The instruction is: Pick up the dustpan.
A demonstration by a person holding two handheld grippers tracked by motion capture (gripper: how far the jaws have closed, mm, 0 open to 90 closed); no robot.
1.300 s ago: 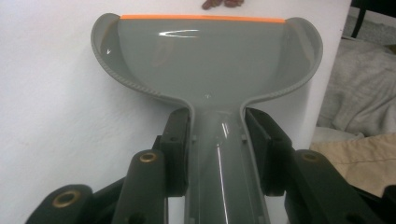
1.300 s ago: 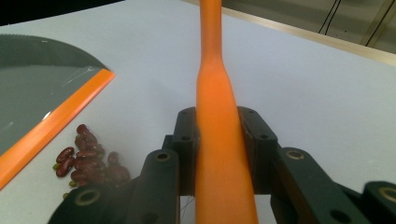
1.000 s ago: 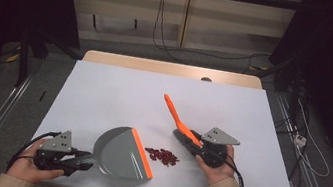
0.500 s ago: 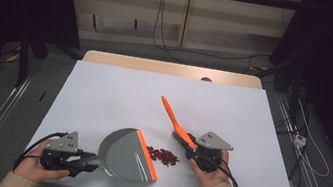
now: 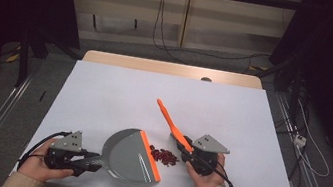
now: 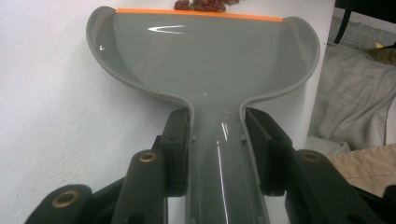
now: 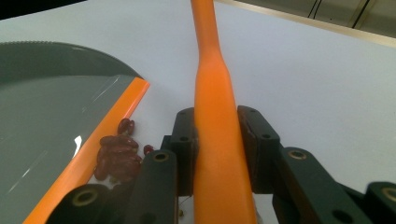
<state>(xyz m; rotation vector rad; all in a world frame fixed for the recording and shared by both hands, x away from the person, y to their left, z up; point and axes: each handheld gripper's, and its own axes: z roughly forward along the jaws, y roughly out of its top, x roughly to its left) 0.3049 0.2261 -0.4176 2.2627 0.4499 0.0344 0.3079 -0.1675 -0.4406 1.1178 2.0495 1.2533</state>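
A grey dustpan [image 5: 130, 157] with an orange lip [image 5: 150, 155] lies flat near the table's front edge. My left gripper [image 5: 87, 163] is shut on its handle [image 6: 219, 158]. Just right of the lip lies a small heap of dark red beans [image 5: 164, 156], also seen as the beans [image 7: 116, 156] against the orange lip [image 7: 100, 140] and the beans [image 6: 201, 4] past the pan's edge. My right gripper [image 5: 189, 158] is shut on an orange brush handle [image 7: 215, 130], which points up and to the far left as the brush handle [image 5: 168, 119]. The brush's bristles are hidden.
The white table [image 5: 103, 93] stretches away behind the pan. A wooden strip [image 5: 173, 69] runs along its far edge. Cables [image 5: 46, 137] trail from both grippers. Grey cloth [image 6: 350, 112] lies off the table's front edge.
The dustpan and left gripper have slid right toward the beans. The right gripper and brush have shifted left, bringing the beans up against the orange lip.
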